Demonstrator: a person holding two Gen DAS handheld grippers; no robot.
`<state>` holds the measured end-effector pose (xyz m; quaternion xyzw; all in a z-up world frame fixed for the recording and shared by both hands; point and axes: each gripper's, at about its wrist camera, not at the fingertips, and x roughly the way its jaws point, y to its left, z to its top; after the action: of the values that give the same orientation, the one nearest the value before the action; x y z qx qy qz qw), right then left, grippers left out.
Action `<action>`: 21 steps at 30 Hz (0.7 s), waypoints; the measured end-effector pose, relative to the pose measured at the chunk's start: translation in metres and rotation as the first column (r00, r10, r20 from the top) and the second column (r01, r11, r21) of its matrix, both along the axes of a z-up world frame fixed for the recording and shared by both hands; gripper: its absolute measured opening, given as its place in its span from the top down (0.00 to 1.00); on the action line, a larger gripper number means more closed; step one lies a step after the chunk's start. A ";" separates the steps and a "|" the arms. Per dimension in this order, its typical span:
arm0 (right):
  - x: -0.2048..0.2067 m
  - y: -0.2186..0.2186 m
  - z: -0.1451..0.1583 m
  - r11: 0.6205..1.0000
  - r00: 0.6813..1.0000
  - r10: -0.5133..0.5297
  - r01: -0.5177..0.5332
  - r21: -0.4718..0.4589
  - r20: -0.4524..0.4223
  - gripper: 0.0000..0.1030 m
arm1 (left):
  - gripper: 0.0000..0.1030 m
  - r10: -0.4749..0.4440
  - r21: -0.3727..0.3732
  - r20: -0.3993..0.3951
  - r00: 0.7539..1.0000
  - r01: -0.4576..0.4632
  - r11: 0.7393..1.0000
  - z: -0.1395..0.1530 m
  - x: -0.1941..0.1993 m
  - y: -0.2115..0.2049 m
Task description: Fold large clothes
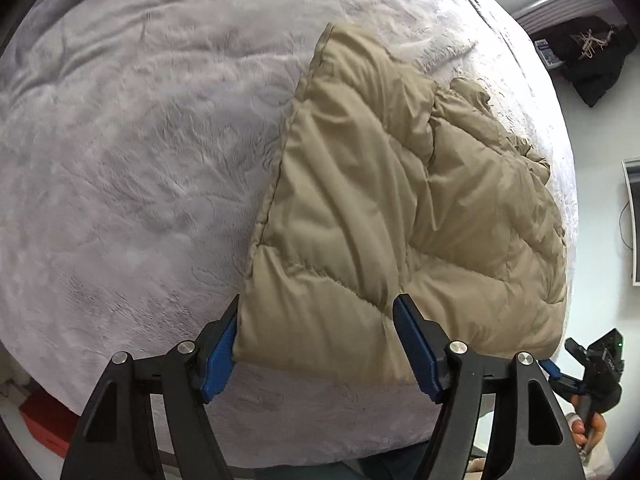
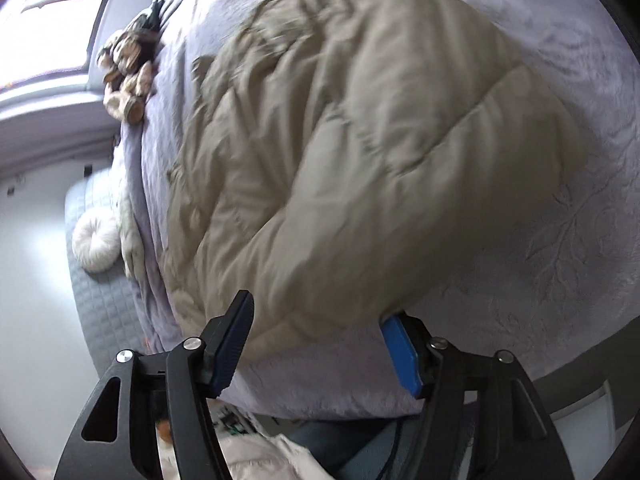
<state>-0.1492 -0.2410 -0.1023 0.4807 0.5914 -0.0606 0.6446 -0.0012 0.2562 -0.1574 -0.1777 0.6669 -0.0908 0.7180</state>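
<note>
Lying jacket [image 1: 392, 208] near bed [image 1: 140, 160] edge

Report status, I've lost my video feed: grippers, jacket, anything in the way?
Left gripper open, right gripper open, neither pinching cloth. Tan puffer jacket folded flat on the lavender bedspread. Nothing blocking the jacket; plush toys at the far edge.
</note>
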 end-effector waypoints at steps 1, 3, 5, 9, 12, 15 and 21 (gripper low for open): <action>0.006 -0.005 0.008 1.000 1.000 0.028 -0.028 0.000 0.005 0.32 | 0.21 -0.002 0.005 0.009 1.000 0.002 1.000 0.003 0.000 -0.002; 0.018 0.004 0.021 0.997 0.997 0.082 -0.082 0.005 0.010 0.32 | 0.04 -0.015 0.032 0.058 0.998 0.013 0.999 0.015 0.004 -0.007; 0.022 0.015 0.029 0.992 0.992 0.123 -0.124 0.039 0.031 0.32 | 0.04 -0.031 0.065 0.093 0.995 0.025 0.998 0.021 0.009 -0.004; 0.038 0.043 0.033 0.979 0.979 0.191 -0.195 0.062 0.067 0.32 | 0.04 -0.038 0.059 0.096 0.995 0.033 0.998 0.022 0.021 0.000; 0.052 0.067 0.037 0.967 0.966 0.248 -0.251 0.040 0.072 0.27 | 0.04 -0.035 0.056 0.067 0.997 0.032 0.998 0.010 0.038 -0.001; 0.067 0.083 0.036 0.946 0.945 0.323 -0.322 -0.039 0.050 0.22 | 0.04 -0.037 0.046 0.062 0.997 0.034 0.998 0.000 0.052 0.005; 0.097 0.120 0.043 0.877 0.895 0.446 -0.431 -0.213 0.027 0.22 | 0.04 -0.086 -0.023 0.028 0.996 0.087 0.996 -0.030 0.080 0.009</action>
<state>-0.0526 -0.1208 -0.0597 0.2682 0.6510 0.0455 0.7087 0.0785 0.2649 -0.1873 -0.1560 0.6631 -0.1323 0.7200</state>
